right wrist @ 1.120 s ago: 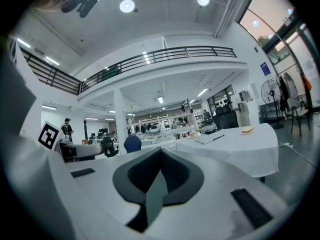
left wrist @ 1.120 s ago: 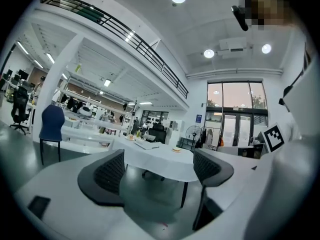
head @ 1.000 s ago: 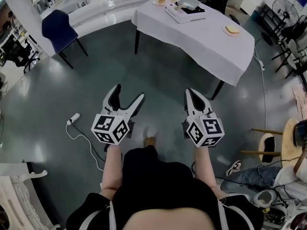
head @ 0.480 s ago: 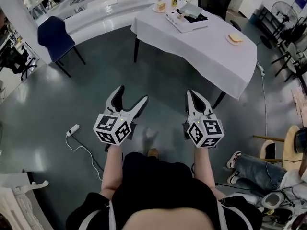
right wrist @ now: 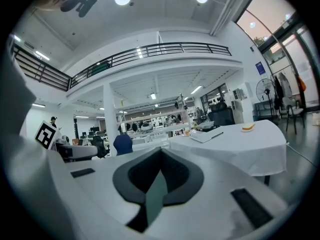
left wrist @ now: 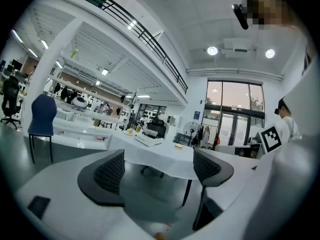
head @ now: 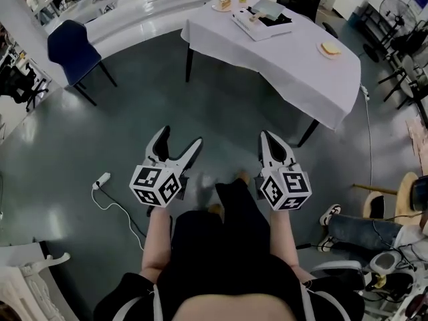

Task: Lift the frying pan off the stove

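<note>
White-clothed table (head: 294,59) edges nearer as I step forward; left gripper (head: 181,136) jaws apart, right gripper (head: 266,136) together, both empty; stove (head: 257,24) far off.

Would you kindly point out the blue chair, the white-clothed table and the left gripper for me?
blue chair (head: 67,43), head view, on its backrest.
white-clothed table (head: 284,60), head view, on bare cloth near its middle.
left gripper (head: 180,136), head view, midway between its parted fingertips.
</note>
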A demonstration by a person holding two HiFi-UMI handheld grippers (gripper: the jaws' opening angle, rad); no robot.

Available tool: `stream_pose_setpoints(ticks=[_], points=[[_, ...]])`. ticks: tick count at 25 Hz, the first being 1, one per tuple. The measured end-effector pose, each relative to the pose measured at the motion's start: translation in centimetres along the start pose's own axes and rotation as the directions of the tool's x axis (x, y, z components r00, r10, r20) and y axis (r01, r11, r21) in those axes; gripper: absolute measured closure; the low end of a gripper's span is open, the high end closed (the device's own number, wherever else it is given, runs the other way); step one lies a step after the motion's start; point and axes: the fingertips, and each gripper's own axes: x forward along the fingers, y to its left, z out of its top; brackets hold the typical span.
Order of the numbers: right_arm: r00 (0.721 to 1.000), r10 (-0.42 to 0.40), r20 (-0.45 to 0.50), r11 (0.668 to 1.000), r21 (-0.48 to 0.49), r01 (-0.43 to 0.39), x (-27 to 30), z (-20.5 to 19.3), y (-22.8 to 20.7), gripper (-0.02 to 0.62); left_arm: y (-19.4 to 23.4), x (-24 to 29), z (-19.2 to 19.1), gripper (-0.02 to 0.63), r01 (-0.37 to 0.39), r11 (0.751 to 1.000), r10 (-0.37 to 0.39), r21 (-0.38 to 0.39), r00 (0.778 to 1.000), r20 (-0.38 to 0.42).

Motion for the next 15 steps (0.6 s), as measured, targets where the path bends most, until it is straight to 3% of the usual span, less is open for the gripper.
stream_pose_setpoints(ticks=[7,15], points=[[0.999,0.03,-0.019,1.0,-0.003,-0.03,2.1,-0.5,-0.8,0.593,0.1,1.9,-1.1,0.166,0.004,0.999,-0.004,-0.033,1.0,-0.008],[1.0,0.028,-0.009,1.0,0.002,-0.028,8.3,1.5,-5.5,0.594,2.2,9.0,0.6,0.166,0.002,0.999,-0.002,-0.041,1.0,0.0]])
